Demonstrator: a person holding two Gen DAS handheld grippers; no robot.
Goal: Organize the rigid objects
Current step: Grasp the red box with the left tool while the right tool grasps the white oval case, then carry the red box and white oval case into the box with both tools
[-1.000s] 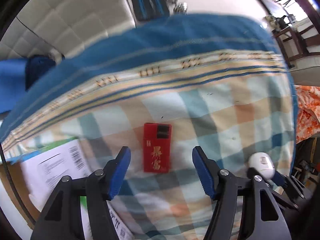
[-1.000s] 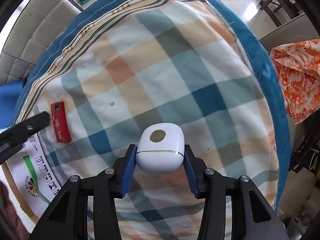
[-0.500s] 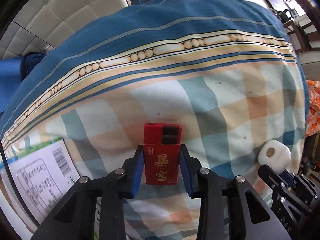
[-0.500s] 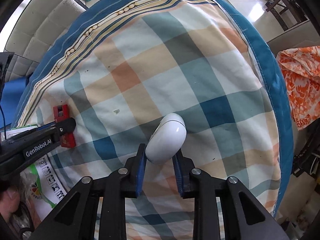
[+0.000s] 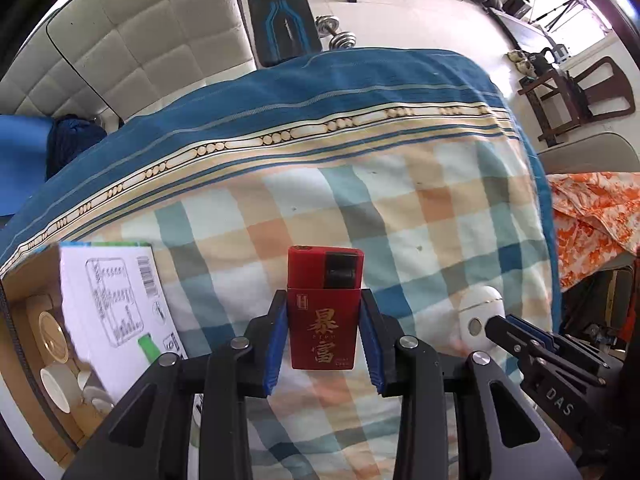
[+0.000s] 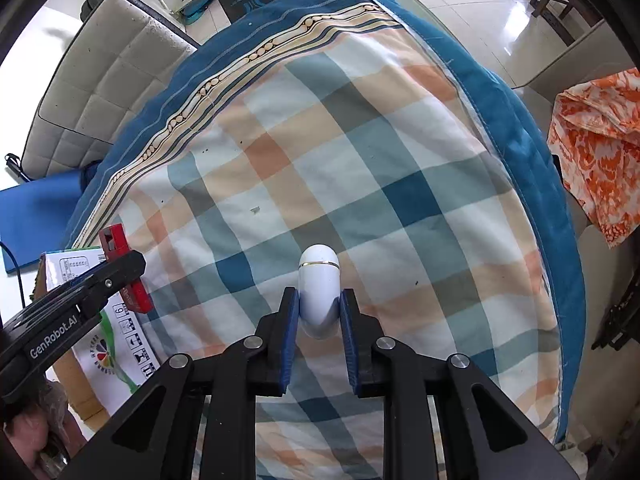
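My left gripper [image 5: 324,312] is shut on a red lighter-like box with gold characters [image 5: 323,312] and holds it upright above the checked bedspread [image 5: 400,208]. The red box also shows in the right wrist view [image 6: 120,256], clamped by the left gripper [image 6: 124,276]. My right gripper [image 6: 319,304] is shut on a white rounded case with a gold band [image 6: 319,292], lifted off the bedspread [image 6: 360,160]. The white case also shows in the left wrist view [image 5: 478,312] at the right gripper's tip.
An open cardboard box [image 5: 48,328] with a white printed flap [image 5: 116,292] sits at the left, holding round white items [image 5: 54,388]; it also shows in the right wrist view [image 6: 108,344]. An orange patterned cloth [image 6: 596,160] lies right. A padded headboard [image 5: 132,48] stands behind.
My left gripper closed on the red box and lifted it. My right gripper turned the white case on edge and raised it; both grippers have risen away from the bedspread.
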